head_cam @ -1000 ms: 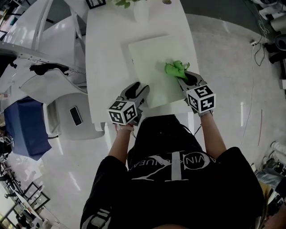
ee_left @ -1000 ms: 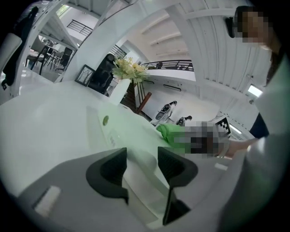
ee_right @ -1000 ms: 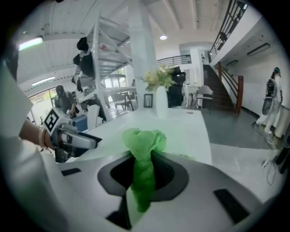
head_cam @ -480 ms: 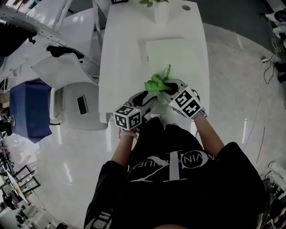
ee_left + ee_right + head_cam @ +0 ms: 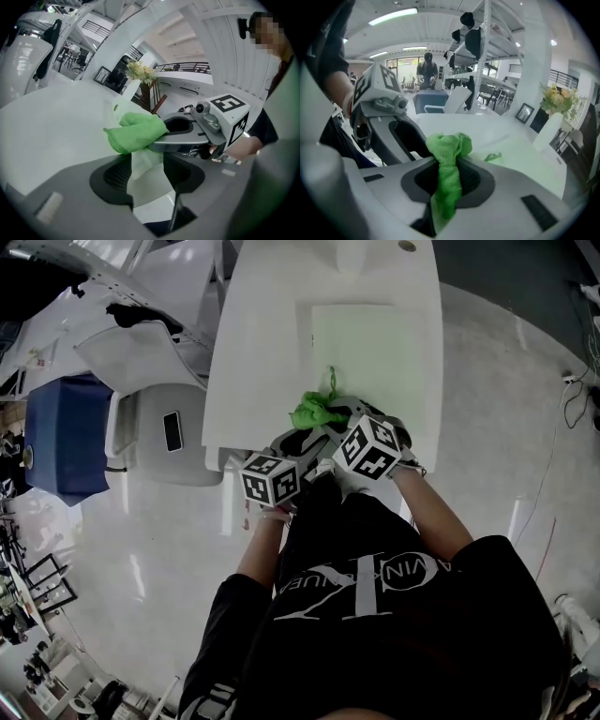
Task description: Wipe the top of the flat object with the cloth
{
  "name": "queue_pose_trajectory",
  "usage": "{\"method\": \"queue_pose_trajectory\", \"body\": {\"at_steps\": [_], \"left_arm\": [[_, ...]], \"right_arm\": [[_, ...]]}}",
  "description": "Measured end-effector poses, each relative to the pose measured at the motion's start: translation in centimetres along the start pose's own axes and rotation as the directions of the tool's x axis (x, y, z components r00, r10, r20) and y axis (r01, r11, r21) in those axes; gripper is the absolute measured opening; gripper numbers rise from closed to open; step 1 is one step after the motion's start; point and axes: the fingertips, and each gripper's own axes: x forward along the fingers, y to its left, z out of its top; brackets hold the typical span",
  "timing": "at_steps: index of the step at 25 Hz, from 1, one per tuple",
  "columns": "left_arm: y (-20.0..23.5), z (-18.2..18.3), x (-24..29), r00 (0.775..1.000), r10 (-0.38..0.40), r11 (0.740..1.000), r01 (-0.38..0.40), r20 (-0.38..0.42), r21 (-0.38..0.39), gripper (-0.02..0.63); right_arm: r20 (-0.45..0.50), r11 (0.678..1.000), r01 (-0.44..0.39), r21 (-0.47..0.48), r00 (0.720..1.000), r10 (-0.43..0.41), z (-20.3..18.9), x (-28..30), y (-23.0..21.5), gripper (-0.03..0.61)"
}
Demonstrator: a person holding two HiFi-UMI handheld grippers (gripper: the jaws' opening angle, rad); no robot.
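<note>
A pale green flat sheet [image 5: 370,352] is laid flat on the white table [image 5: 253,362]. A bunched green cloth [image 5: 317,411] is seen at its 7 o'clock corner, pinched in the right gripper [image 5: 448,165].

Open office hall: white desk [image 5: 253,362], chair [image 5: 145,460].

— How is the scene being lit?
— Brightly, from above, by a ceiling lamp [image 5: 393,15]; the white table [image 5: 253,352] is being washed out by glare.
— And the edges?
— They are being bent and darkened in the gripper views.
</note>
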Motion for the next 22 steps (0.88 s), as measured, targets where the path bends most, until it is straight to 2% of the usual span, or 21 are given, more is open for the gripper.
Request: {"method": "queue_pose_trajectory", "body": {"at_steps": [3, 7, 12, 18, 22], "left_arm": [[0.1, 0.3, -0.3, 0.999, 0.05, 0.999, -0.05, 0.022, -0.009, 0.219], [0.1, 0.6, -0.5, 0.995, 0.093, 0.996, -0.093, 0.035, -0.011, 0.218], [0.2, 0.7, -0.3, 0.992, 0.127, 0.992, -0.128, 0.024, 0.012, 0.218], [-0.3, 0.3, 1.0, 0.992, 0.125, 0.992, -0.126, 0.018, 0.008, 0.195], [-0.5, 0.1, 1.2, 0.992, 0.116, 0.993, -0.114, 0.039, -0.038, 0.179]], "right_arm": [[0.038, 0.998, -0.024, 0.051, 0.999, 0.022, 0.3, -0.4, -0.2, 0.06], [0.048, 0.994, -0.013, 0.107, 0.999, 0.008, -0.9, -2.0, -0.3, 0.06], [0.042, 0.994, -0.017, 0.109, 0.999, 0.012, -2.0, -2.9, 0.1, 0.06], [0.03, 0.99, 0.01, 0.141, 0.999, -0.015, -4.0, -4.4, -0.1, 0.06], [0.022, 0.989, 0.028, 0.148, 0.999, -0.032, -5.1, -5.2, -0.1, 0.06]]}}
